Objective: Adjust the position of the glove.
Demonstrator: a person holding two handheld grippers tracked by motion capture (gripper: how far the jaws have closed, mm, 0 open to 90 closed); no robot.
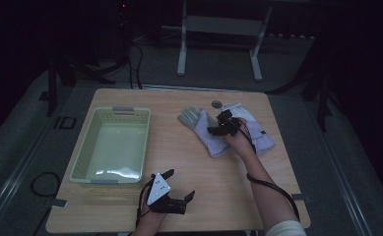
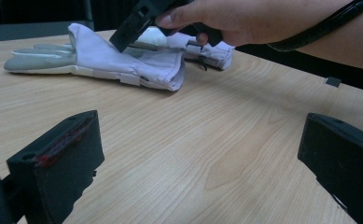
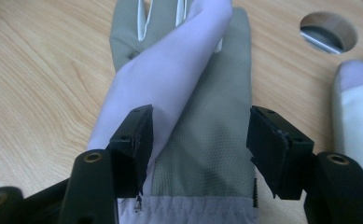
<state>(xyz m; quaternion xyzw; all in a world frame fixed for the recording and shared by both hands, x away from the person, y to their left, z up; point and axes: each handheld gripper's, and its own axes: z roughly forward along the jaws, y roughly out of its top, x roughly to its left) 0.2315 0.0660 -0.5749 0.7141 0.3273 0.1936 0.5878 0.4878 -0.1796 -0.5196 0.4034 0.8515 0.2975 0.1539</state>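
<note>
Grey-and-lilac glove [image 3: 202, 107] lies mid-table, right of the green basket [image 1: 111, 146], and the right gripper [image 3: 200, 140] sits spread astride its cuff, not yet pinching. The risk: the jaws nip just the loose folded flap, and the glove slips free. The left gripper [image 2: 193, 154] idles, spread wide. The second glove [image 3: 356, 112] is cut off.
</note>
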